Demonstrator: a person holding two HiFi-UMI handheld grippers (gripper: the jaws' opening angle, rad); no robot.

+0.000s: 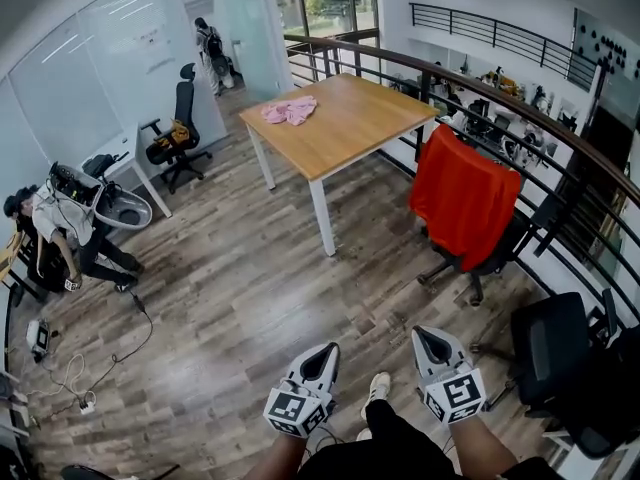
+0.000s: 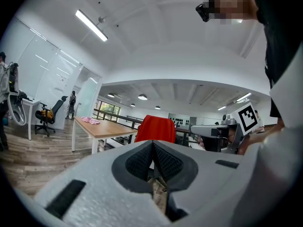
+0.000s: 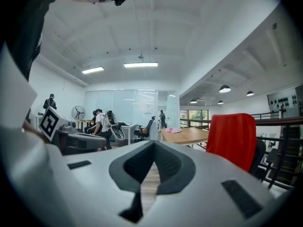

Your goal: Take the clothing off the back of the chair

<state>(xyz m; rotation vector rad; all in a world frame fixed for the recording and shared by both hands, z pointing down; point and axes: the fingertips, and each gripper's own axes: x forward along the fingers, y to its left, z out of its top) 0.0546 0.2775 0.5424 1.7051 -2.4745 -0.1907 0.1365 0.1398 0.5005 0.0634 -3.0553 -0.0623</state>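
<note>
A red garment [image 1: 463, 197] hangs over the back of a black office chair [image 1: 497, 258] beside the railing, right of the wooden table [image 1: 345, 123]. It also shows as the red garment [image 2: 155, 129] straight ahead in the left gripper view and the red garment [image 3: 233, 138] at the right in the right gripper view. My left gripper [image 1: 323, 353] and right gripper [image 1: 432, 340] are low in the head view, well short of the chair, both shut and empty. The left gripper [image 2: 153, 148] and right gripper [image 3: 154, 148] have their jaws together.
A pink cloth [image 1: 290, 110] lies on the table's far end. A second black chair [image 1: 548, 351] stands at my right, near the railing [image 1: 520, 118]. A person [image 1: 55, 233] sits at the left by a desk; cables [image 1: 70, 373] lie on the wood floor.
</note>
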